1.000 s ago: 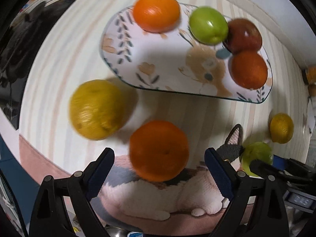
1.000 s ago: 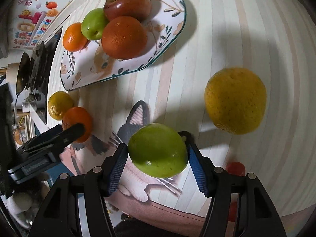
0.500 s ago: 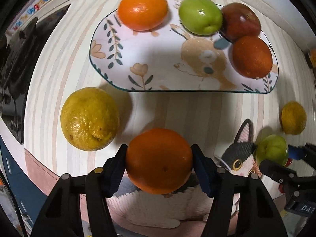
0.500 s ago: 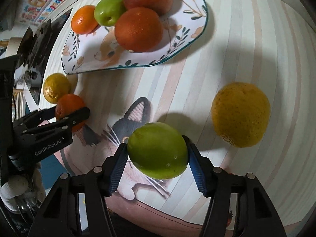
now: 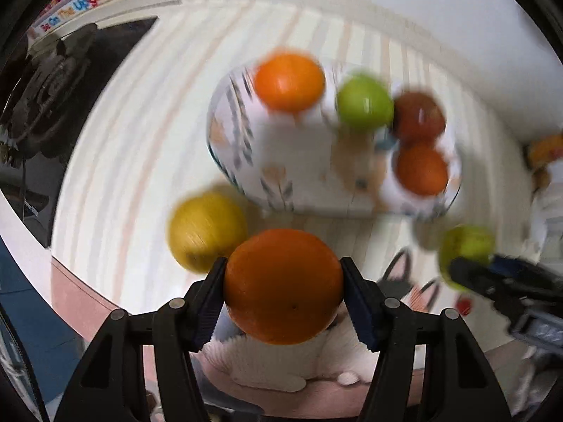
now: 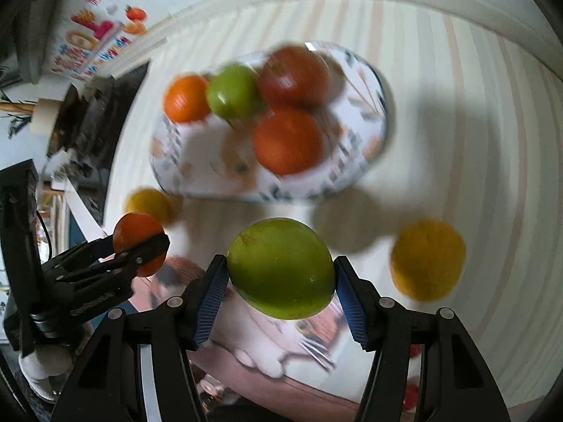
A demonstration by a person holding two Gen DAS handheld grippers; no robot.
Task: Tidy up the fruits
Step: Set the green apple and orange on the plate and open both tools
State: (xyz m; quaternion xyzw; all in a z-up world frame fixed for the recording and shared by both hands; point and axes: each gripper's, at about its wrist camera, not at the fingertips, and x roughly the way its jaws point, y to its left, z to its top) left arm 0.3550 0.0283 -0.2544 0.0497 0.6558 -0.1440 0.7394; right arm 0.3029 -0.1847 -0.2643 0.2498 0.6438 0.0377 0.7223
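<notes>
Left wrist view: the left gripper [image 5: 283, 286] is closed tight on an orange [image 5: 283, 285], held up off the table. The plate [image 5: 299, 183] lies straight ahead, past the orange, with an open spot on its near left side. The right gripper [image 6: 279, 274] squeezes a green fruit [image 6: 280, 268] too — its plate [image 6: 362, 154] is ahead and a bit left. The left one looks nearer the bare spot, I think. Two yellow fruits [image 6: 427, 260] wait on the table. Everything far off is blurry, so the plate's edge is hard to see.
</notes>
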